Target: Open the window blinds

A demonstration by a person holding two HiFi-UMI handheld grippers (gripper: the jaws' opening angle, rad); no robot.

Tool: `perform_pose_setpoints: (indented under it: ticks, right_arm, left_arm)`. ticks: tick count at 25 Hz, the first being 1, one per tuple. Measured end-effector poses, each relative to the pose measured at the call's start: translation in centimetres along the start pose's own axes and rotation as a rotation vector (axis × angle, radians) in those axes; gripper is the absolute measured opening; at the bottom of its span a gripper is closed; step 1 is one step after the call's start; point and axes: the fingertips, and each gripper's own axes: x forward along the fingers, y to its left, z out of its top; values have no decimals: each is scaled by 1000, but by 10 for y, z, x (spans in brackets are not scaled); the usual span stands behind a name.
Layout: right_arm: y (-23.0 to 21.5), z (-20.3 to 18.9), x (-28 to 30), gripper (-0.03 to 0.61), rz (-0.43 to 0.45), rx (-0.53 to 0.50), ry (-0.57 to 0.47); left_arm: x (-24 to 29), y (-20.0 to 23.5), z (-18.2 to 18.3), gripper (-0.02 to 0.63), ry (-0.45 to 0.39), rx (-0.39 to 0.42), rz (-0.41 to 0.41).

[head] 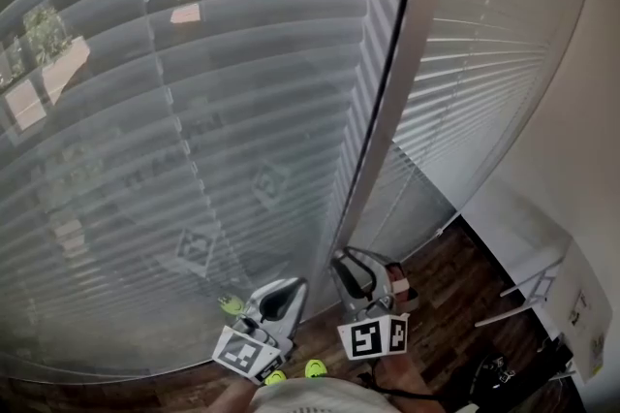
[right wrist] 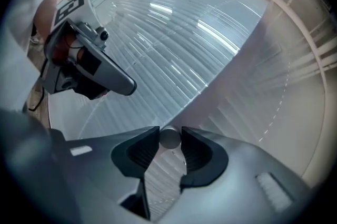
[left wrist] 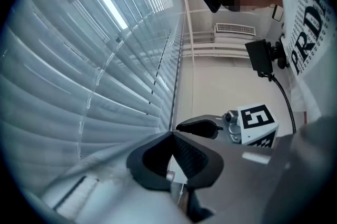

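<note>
Closed grey slatted blinds (head: 194,140) fill the window ahead; they also fill the left gripper view (left wrist: 79,75) and the right gripper view (right wrist: 174,33). A long grey tilt wand (head: 383,101) hangs slanting down in front of them. My right gripper (head: 351,258) is shut on its lower end, the round wand tip (right wrist: 169,139) sitting snug between the two pads (right wrist: 142,152). My left gripper (head: 294,285) hovers just left of it, close to the slats, its jaw tips (left wrist: 171,136) meeting with nothing visibly held. Each gripper shows in the other's view: the right gripper (left wrist: 202,125) and the left gripper (right wrist: 105,78).
A second blind (head: 465,81) covers the window to the right of the wand. Dark wooden floor (head: 455,295) lies below. A white frame (head: 528,290) and a black object (head: 504,372) stand by the white wall (head: 581,159) at the right.
</note>
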Motion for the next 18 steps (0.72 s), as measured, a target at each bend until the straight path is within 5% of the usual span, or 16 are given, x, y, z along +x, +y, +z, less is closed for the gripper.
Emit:
perform_pose_setpoints:
  ticks: [18]
  right_arm:
    - [-2,-1,4,121,-10,73,-17]
  left_arm:
    - [-2,0,-1,-8,-8,4,-10]
